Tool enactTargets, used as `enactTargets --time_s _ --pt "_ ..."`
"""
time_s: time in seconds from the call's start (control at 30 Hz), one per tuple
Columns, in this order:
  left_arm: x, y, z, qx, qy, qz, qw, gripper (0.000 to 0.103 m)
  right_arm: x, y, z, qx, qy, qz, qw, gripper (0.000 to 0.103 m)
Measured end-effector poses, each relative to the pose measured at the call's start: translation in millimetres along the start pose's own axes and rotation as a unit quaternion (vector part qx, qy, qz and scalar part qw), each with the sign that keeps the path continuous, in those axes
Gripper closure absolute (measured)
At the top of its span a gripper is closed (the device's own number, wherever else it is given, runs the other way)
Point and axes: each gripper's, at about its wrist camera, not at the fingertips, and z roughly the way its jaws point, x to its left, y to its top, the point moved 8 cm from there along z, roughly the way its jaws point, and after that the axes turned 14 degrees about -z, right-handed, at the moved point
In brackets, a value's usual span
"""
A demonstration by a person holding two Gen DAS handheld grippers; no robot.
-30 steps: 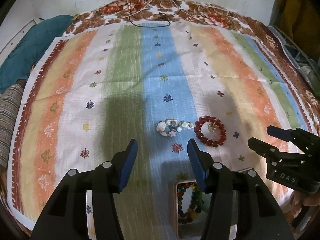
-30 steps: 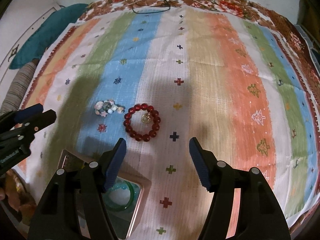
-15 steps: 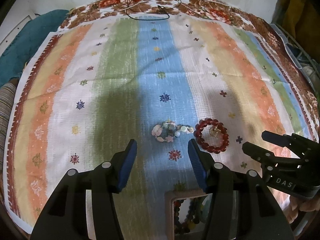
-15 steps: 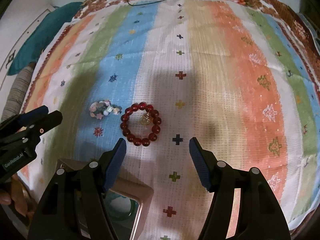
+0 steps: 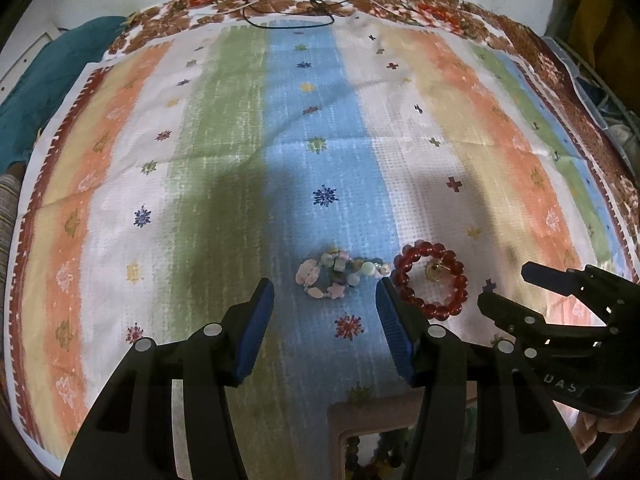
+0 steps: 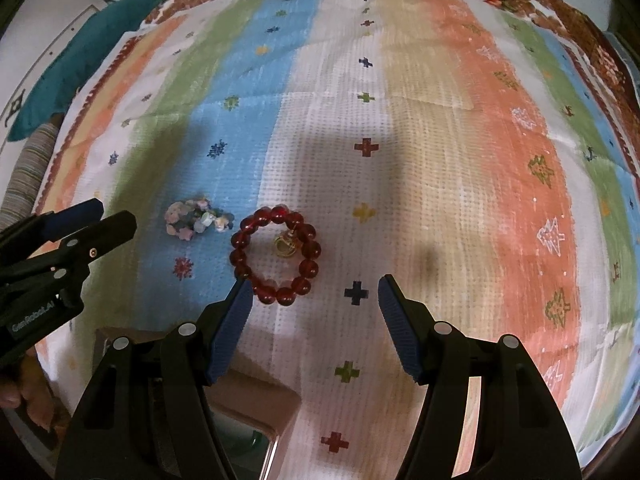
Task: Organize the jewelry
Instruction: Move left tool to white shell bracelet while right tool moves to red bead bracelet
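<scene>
A pastel shell-and-bead bracelet [image 5: 338, 274] [image 6: 196, 220] lies on the striped cloth [image 5: 240, 140], just beyond my open left gripper [image 5: 325, 304]. Right beside it sits a red bead bracelet [image 5: 430, 284] [image 6: 276, 256] with a small gold charm [image 6: 285, 245] inside its ring. My open right gripper [image 6: 314, 296] hovers just below the red bracelet, its left pad [image 6: 232, 328] near the lower beads. Each gripper shows in the other's view: the right gripper [image 5: 520, 296] at right, the left gripper [image 6: 104, 216] at left. Nothing is between either pair of fingers.
A brown jewelry box [image 5: 372, 420] [image 6: 256, 400] with beads inside sits at the near edge, partly behind the grippers. A teal cushion [image 6: 72, 64] lies off the cloth's left side. Black and white cords [image 5: 288, 4] trail across the far floral border.
Both grippers have come lower and forward toward the two bracelets, which now sit nearer the fingertips. The box has slid further down out of view. The jaws stay as wide as before.
</scene>
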Motion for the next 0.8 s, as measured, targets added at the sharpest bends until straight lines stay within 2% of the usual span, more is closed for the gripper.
enactTargets --time_s 0.8 --pt "2 7 37 0.029 0.019 0.013 0.9993 0.052 -3 8 32 0.028 0.002 -0.001 1.000 0.038"
